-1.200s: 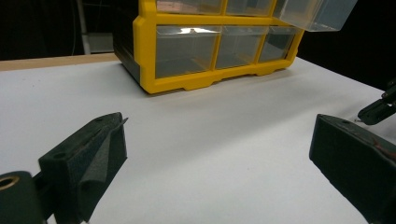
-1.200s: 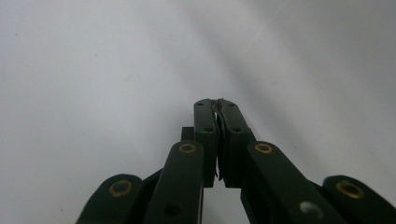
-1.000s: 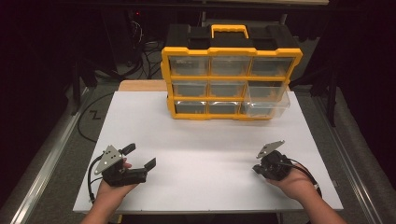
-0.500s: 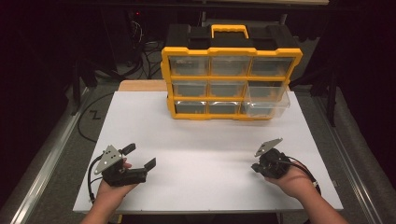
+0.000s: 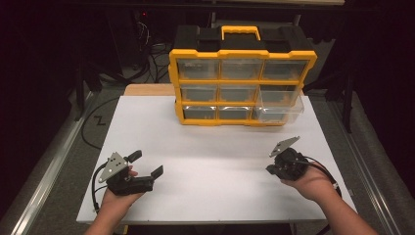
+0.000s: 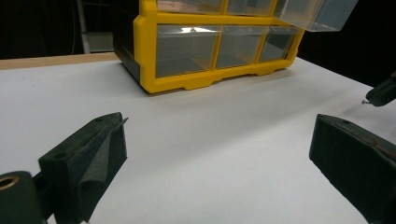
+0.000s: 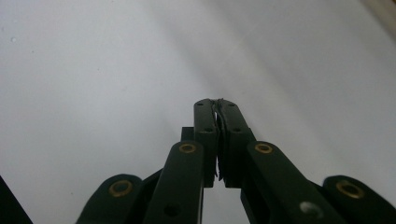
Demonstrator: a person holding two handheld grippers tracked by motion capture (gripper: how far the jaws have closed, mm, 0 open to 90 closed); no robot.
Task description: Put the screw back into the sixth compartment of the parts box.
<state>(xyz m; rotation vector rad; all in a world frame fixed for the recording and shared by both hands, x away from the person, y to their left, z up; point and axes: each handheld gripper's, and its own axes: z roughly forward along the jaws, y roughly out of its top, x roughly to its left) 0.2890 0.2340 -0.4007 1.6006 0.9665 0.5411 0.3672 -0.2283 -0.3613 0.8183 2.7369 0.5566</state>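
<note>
Where the white table (image 5: 210, 161) meets its far edge stands a yellow drawer cabinet (image 5: 240, 81), its lower right clear drawer (image 5: 279, 104) pulled out. Left gripper (image 5: 147, 164): near left of the table, jaws wide apart, empty, pointing toward the cabinet, well apart from it. Right gripper (image 5: 270, 170): near right, jaws pressed together on nothing, well short of the open drawer.

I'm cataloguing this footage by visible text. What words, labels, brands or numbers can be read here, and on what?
None can be read.
Yellow drawer cabinet: no label, brand or number on frame, handle or clear drawers.
White table: blank.
Left gripper and right gripper: no markings legible.
</note>
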